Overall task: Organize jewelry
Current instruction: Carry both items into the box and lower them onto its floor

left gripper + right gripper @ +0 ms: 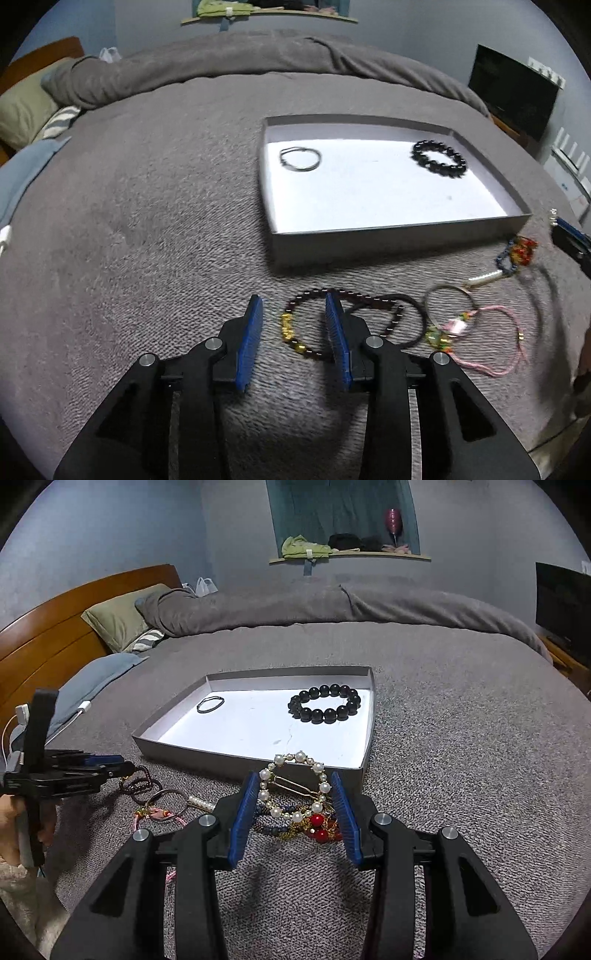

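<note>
Grey bedding covers the bed, and on it sits a shallow grey box with a white floor. Inside the box, a thin dark ring lies toward its far left corner and a black bead bracelet lies toward its far right corner, the two well apart.

Just in front of the box's near wall lies the loose jewelry. The left gripper has its jaws spread wide; a dark bead bracelet with gold beads lies on the bedding under them, its gold part in the gap and its loop passing behind the right-hand jaw. To the right of that bracelet lie a dark cord loop, a metal ring and a pink cord bracelet.

The right gripper also has its jaws spread. Between them sits a round pearl hair clip, near the box's front wall, on top of blue beads and red beads. Whether the pads touch the clip, I cannot tell.
</note>
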{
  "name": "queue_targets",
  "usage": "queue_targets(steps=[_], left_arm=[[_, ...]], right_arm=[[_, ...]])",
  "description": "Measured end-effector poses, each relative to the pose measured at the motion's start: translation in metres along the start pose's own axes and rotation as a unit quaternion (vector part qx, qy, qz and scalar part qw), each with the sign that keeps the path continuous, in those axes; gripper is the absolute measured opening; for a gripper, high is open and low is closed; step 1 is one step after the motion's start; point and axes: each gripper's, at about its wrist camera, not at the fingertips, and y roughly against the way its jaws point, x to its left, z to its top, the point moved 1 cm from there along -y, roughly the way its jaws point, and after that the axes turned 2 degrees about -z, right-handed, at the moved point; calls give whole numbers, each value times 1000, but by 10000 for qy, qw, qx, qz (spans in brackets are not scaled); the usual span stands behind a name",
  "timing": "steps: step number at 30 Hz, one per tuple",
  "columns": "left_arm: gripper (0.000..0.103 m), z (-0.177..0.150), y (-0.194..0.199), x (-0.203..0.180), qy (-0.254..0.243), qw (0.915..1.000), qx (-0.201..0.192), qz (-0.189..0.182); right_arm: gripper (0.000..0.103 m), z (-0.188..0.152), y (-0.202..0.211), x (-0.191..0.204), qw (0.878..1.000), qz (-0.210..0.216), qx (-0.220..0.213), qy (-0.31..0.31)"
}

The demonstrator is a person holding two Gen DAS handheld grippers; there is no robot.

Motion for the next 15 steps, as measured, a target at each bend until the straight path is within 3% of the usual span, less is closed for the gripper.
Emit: queue_targets(steps=[5,6,11,15], left_arm=[[27,-4,-13,6,-22,9998,183,12],[7,-5,-12,5,-57,9998,187,-12],[7,-1,10,-2,-140,9997,-104,-185],[7,12,53,-11,-173,9958,-773,-458]], right_arm=[[41,-1,3,-3,10000,-16,-9,-45],[41,-1,3,-3,10000,-20,-17,-48],[41,0,5,-4,9999,-42,-44,-81],[41,5,7,-5,9999,-54,-97,-128]])
